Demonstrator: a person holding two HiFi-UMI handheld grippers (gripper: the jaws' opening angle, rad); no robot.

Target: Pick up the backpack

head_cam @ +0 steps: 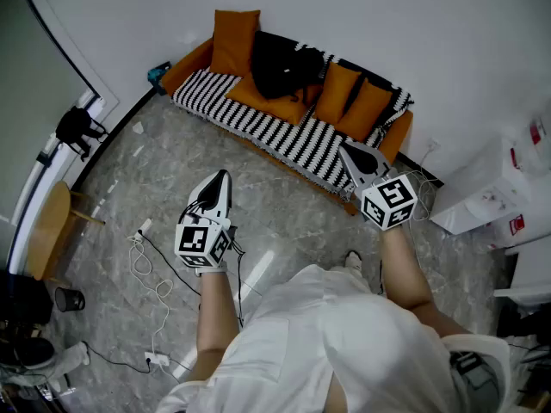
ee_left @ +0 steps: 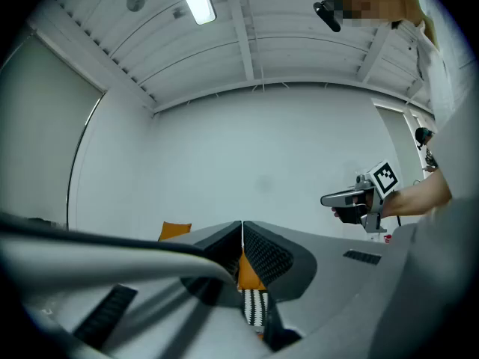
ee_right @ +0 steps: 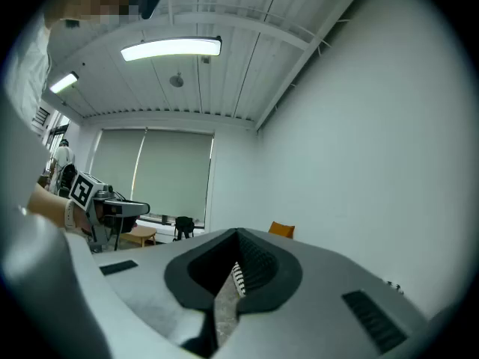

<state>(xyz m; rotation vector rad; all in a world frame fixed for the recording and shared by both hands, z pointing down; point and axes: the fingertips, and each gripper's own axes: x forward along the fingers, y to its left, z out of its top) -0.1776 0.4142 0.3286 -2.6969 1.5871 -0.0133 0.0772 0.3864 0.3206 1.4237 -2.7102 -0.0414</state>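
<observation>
The backpack (head_cam: 280, 67), black and slumped, lies on the sofa (head_cam: 258, 126) in the upper centre of the head view. It sits between one upright orange cushion (head_cam: 235, 41) to its left and two more (head_cam: 353, 97) to its right. It rests partly on a flat orange cushion. A black-and-white striped cover drapes the seat.

The left gripper (head_cam: 223, 176) is left of centre, over the grey marbled floor (head_cam: 172, 157), with its tips pointing up the frame toward the sofa. Its jaws are pressed together with nothing between them. In the left gripper view only a thin seam shows where they meet, with a strip of orange and stripes visible below the tips.

The right gripper (head_cam: 346, 148) is right of centre, its tips over the sofa's front edge near the right-hand cushions. Its jaws are likewise closed and empty. Both grippers are well apart from the backpack, and neither touches it.

Each gripper view shows the other gripper held level at the side of the frame, against a plain white wall (ee_left: 247, 155).

White cables (head_cam: 151, 274) trail across the floor at lower left, near a round wooden stool (head_cam: 47, 226) at the left edge. A white cabinet (head_cam: 482, 192) stands at the right edge. The person's white shirt (head_cam: 344, 342) fills the bottom of the frame.
</observation>
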